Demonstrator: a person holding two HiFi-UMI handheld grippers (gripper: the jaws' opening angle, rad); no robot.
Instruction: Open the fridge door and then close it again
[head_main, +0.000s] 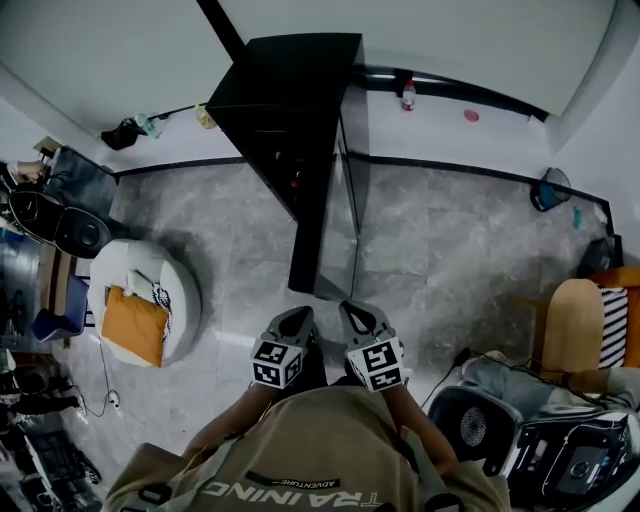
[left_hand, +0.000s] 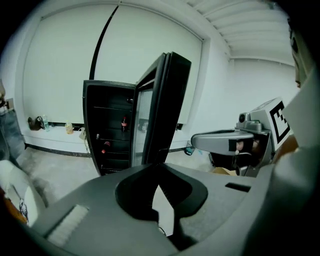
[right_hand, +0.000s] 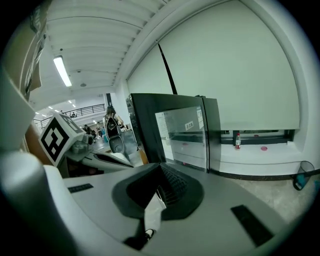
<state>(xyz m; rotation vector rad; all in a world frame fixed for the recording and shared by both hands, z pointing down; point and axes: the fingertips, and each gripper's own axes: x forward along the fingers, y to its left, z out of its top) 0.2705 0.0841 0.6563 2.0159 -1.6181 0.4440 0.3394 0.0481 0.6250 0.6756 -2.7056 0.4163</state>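
Black door edge nr L tool

The fridge is black, and its door is black round see-through glass. The floor is grey with cloudy marks. The far wall is white. On the left, a white seat holds an orange cushion. The left gripper and right gripper are grey, with black-and-white checked cubes.
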